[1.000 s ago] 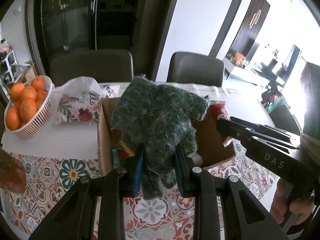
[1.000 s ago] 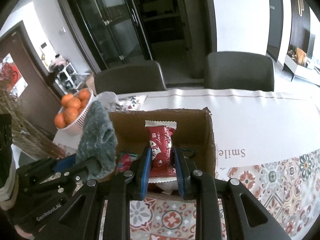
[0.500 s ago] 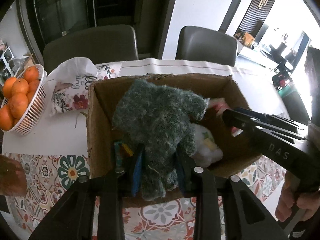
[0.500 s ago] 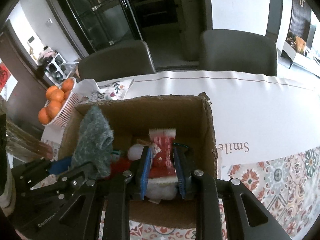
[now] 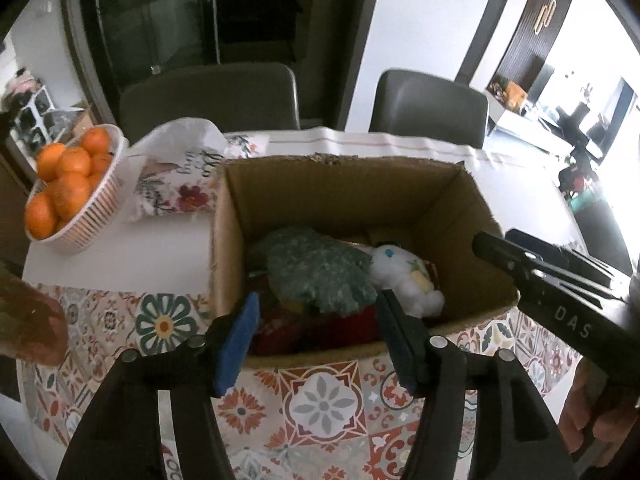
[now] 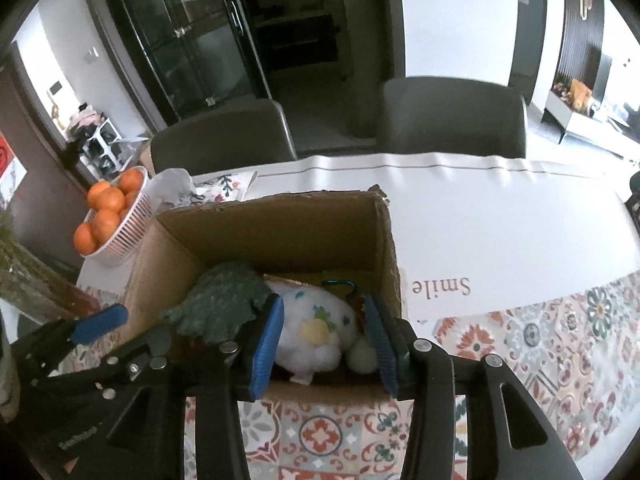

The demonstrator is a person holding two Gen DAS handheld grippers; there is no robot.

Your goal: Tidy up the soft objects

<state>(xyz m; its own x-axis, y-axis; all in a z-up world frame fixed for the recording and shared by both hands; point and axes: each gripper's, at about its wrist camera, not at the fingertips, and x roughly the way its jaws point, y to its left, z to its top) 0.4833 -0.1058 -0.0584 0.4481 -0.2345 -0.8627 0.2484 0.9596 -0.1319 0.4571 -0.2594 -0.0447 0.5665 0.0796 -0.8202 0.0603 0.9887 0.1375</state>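
A green fuzzy glove [image 5: 320, 276] lies inside the open cardboard box [image 5: 340, 184] on the patterned tablecloth [image 5: 320, 404], free of my left gripper [image 5: 316, 336], whose jaws are opening above the box's near wall with nothing pressed between the blue pads. Just beside the glove sits a white plush toy [image 6: 316, 332], seen between the opening jaws of my right gripper [image 6: 324, 344]; the pads do not appear to squeeze it. Under these I make out something red [image 5: 320, 332] and a teal clip [image 6: 340, 283], both mostly buried, so I cannot tell what they are. Left of the box, a white basket [image 5: 92, 216] holds oranges [image 5: 64, 184], with a floral pouch [image 5: 180, 184] between basket and box. A hand [image 5: 596, 420] on the right gripper's handle is cut off at the frame edge.
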